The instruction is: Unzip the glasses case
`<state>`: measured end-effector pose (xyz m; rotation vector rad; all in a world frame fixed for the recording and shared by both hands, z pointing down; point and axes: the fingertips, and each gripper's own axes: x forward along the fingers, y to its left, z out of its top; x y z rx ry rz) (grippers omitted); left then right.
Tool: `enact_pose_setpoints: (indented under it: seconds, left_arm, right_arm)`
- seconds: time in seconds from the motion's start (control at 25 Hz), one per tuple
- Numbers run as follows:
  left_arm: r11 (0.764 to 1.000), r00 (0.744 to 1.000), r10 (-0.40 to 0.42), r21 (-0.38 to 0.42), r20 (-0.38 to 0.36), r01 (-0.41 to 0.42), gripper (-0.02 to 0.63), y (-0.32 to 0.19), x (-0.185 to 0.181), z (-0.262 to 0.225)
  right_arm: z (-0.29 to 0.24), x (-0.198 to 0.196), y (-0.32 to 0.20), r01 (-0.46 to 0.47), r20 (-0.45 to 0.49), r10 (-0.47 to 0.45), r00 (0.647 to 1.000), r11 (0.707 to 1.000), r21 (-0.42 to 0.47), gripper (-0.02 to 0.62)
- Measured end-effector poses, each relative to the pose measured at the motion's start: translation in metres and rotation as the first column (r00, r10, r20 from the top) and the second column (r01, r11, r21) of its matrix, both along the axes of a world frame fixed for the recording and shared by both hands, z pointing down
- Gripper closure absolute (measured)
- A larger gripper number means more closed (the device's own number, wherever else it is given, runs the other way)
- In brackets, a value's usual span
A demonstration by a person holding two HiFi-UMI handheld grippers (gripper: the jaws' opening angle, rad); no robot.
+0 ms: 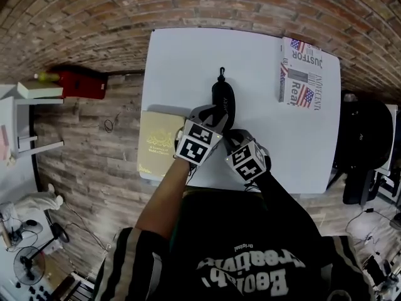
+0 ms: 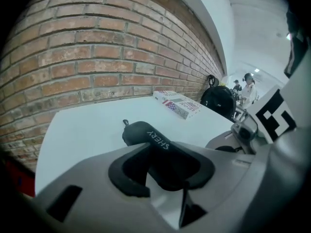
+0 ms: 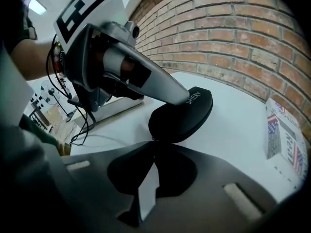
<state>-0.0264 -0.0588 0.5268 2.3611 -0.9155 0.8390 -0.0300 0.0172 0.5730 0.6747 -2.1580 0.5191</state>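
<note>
A black glasses case [image 1: 224, 99] lies on the white table [image 1: 188, 61], with a small loop at its far end. In the left gripper view the case [image 2: 146, 132] runs between the jaws of my left gripper [image 2: 163, 168], which grips its near end. The right gripper view shows that left gripper [image 3: 177, 97] lying over the top of the case [image 3: 189, 115]. My right gripper [image 3: 154, 147] is shut, and its tips meet at the near edge of the case. I cannot see whether a zipper pull is pinched there. In the head view both grippers, left [image 1: 212, 115] and right [image 1: 233, 135], sit side by side at the case's near end.
A box with flag print [image 1: 302, 80] lies at the table's far right corner. A tan book [image 1: 160, 144] sits at the left edge. A black bag [image 1: 363, 143] stands right of the table. A brick wall runs behind.
</note>
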Motion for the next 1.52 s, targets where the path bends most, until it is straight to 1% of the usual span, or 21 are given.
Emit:
enact_pose_setpoints:
  seconds: [0.08,0.2,0.56,0.68,0.84,1.36,1.52]
  left_arm:
    - [1.0,1.0,-0.008,0.001,0.017,0.008,0.466,0.001,0.0,0.005]
    - [1.0,1.0,-0.023,0.004,0.011,0.023,0.465,0.0,0.004,0.007]
    - [1.0,1.0,-0.011,-0.013,0.013,0.012,0.465,0.0,0.003,0.008]
    - [1.0,1.0,-0.005,-0.021,0.015,0.005,0.465,0.0,0.003,0.008]
    - [1.0,1.0,0.005,-0.013,0.026,-0.004,0.465,0.001,0.004,0.008]
    - [1.0,1.0,0.002,0.0,0.024,-0.002,0.465,0.001,0.004,0.008]
    - [1.0,1.0,-0.004,0.01,0.019,0.004,0.466,0.001,0.005,0.009]
  right_arm:
    - [0.006,0.002,0.0,0.0,-0.022,0.0,1.0,1.0,-0.007,0.58]
    - [0.009,0.005,-0.002,0.006,-0.031,-0.006,0.999,1.0,0.001,0.58]
    - [0.008,0.007,-0.003,0.026,-0.086,-0.021,0.996,0.997,0.067,0.58]
    - [0.008,0.008,-0.004,0.035,-0.09,-0.028,0.996,0.996,0.076,0.581]
    - [0.008,0.012,-0.005,0.029,-0.096,-0.021,0.995,0.996,0.083,0.581]
    - [0.005,0.028,-0.015,-0.005,-0.117,0.018,0.993,0.994,0.106,0.581]
    - [0.005,0.03,-0.017,0.006,-0.132,0.01,0.991,0.993,0.12,0.581]
